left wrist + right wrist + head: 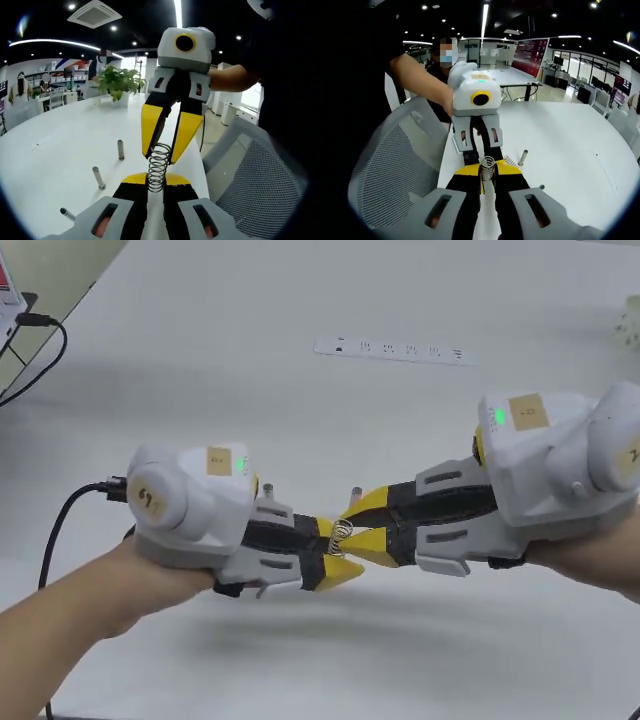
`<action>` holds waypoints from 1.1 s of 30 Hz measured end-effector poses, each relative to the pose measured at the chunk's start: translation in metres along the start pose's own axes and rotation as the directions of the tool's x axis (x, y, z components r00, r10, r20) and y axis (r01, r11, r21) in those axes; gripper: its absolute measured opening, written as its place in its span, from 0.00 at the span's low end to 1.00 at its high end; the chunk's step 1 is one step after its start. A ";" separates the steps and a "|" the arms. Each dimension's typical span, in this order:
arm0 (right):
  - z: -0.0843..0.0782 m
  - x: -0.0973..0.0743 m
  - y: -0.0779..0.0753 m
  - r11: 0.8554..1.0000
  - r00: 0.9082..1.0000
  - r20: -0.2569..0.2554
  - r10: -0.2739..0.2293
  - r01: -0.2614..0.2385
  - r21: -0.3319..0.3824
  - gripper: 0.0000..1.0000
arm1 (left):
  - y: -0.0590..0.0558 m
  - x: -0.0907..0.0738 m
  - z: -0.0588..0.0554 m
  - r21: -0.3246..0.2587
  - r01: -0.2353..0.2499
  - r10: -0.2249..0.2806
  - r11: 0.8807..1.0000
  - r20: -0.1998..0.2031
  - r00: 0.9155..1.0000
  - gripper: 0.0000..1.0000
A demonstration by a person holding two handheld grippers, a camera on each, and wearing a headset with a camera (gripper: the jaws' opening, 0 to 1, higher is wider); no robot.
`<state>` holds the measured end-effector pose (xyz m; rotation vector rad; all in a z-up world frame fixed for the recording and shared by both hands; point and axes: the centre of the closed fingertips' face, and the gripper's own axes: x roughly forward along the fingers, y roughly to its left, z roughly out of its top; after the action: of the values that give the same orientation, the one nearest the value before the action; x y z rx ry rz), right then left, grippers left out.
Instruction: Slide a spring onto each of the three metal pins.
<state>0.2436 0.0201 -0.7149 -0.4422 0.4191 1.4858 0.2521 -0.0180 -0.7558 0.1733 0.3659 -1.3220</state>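
small steel coil spring (158, 167) midair, clamped between yellow-tipped left tongs (156, 180) and right tongs (160, 156) | three short metal pins (98, 178) at 8 o'clock on white table (50, 150) | farthest possibly sprung, two bare

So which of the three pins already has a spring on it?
The farthest pin in the left gripper view: its shaft looks wrapped in coils. The middle pin and the nearest pin show smooth bare metal.
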 end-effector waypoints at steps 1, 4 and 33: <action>0.000 0.000 0.000 1.000 1.000 0.000 0.000 0.000 0.000 0.07 | 0.000 0.000 0.000 0.000 0.000 0.000 1.000 0.000 1.000 0.03; 0.000 0.000 0.000 1.000 1.000 0.000 0.001 -0.001 0.002 0.07 | 0.000 0.000 -0.001 -0.003 -0.001 0.001 1.000 -0.004 1.000 0.03; 0.005 -0.002 0.004 1.000 1.000 -0.005 -0.015 0.015 -0.014 0.07 | 0.003 -0.012 0.001 -0.026 -0.044 0.044 0.999 -0.002 0.999 0.15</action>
<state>0.2392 0.0214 -0.7098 -0.4594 0.4085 1.4745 0.2530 -0.0066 -0.7514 0.1591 0.3786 -1.2734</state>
